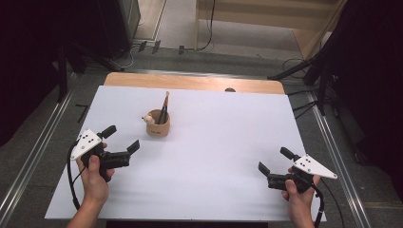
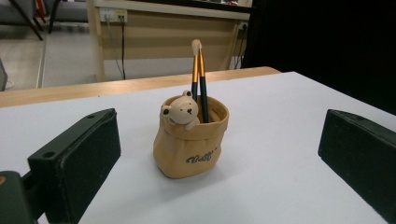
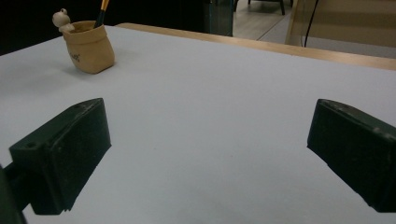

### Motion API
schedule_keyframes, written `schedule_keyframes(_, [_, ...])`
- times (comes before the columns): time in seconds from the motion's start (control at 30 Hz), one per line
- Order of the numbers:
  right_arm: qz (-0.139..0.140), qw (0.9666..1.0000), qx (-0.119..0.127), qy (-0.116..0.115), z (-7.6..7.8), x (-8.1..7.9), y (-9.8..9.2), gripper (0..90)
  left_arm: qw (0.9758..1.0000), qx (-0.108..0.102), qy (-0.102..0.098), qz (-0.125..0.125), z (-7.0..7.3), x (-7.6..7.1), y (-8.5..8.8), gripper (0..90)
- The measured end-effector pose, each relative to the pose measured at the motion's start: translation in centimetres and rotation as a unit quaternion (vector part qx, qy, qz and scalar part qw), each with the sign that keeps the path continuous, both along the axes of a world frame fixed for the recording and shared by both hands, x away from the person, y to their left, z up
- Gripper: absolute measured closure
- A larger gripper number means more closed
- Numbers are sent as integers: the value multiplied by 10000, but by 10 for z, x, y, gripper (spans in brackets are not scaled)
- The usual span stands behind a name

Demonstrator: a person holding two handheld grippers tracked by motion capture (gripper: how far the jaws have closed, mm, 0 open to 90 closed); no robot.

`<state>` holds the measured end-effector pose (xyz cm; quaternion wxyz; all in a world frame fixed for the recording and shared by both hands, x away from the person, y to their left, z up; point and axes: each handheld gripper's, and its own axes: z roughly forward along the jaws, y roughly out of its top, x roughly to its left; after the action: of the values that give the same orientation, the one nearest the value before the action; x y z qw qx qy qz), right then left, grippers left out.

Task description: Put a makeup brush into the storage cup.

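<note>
White desk (image 1: 214,156) carries a pouch (image 1: 158,124) at 11 o'clock; left tongs (image 1: 124,139), released like right tongs (image 1: 274,160), should approach level toward its brushes (image 1: 164,110).

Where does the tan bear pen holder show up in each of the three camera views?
High view: the bear pen holder stands left of centre on the white table cover, ahead of the left gripper.
Left gripper view: centre of the picture, between the jaws.
Right gripper view: top left corner, far off.
Shared landmark: the bare wooden table edge behind the holder.
</note>
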<state>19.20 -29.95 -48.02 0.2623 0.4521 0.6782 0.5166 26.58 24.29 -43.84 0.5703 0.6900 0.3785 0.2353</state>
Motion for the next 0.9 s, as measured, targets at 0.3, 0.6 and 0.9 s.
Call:
schedule_keyframes(0.3, [-31,10000,-10,15,-1,-1,-1,0,10000,-6,13,-6,-3,-12,8,0])
schedule_keyframes(0.6, [-63,10000,-3,3,-1,-2,-3,0,9999,60,56,148,-10,-22,29,0])
schedule_keyframes(0.9, [-26,9999,-100,-46,-3,-4,-2,0,9997,60,50,215,-16,-32,39,0])
